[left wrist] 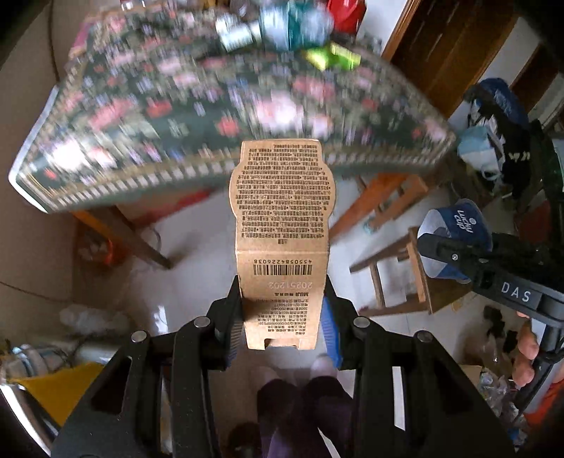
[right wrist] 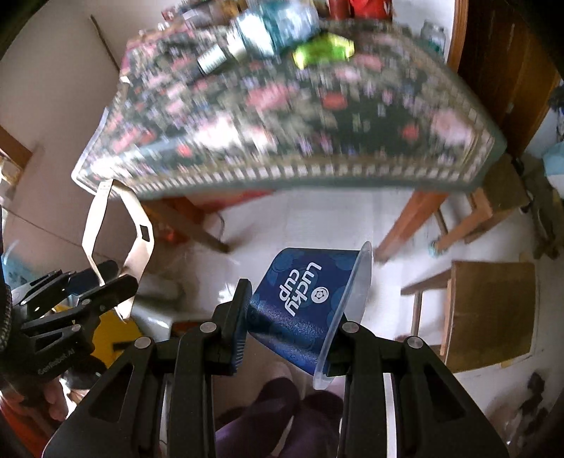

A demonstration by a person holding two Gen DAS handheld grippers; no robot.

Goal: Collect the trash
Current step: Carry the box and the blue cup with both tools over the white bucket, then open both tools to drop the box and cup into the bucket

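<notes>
White glossy floor tiles [left wrist: 197,253] fill the lower part of both wrist views, and the person's legs in dark purple trousers [left wrist: 303,401] stand directly below the grippers.

Nearest the camera in the left wrist view, the left gripper [left wrist: 282,317] is clamped on the lower end of a flattened brown cardboard package [left wrist: 282,211]. Its black fingers press on both sides, and the card stands up from them, printed with dense text and a barcode. In the right wrist view the same card appears at the left edge, seen from its pale side.

The right gripper [right wrist: 292,317] pinches a blue plastic cup [right wrist: 303,299] marked "Lucky cup". The cup lies tilted on its side between the fingers, its clear rim toward the right finger and its blue wall against the left one. The left wrist view shows this cup at the right, held in the black jaws, with the person's hand [left wrist: 528,348] on the handle below.

Beyond the grippers stands a wooden stool [right wrist: 490,313], to the right on the floor. Farther off is a table with a dark floral cloth [right wrist: 282,123], blurred, on wooden legs. At its far end lie a green wrapper [right wrist: 324,49] and several blurred bottles [right wrist: 268,28]. A dark wooden door [left wrist: 451,45] stands behind, to the right.
</notes>
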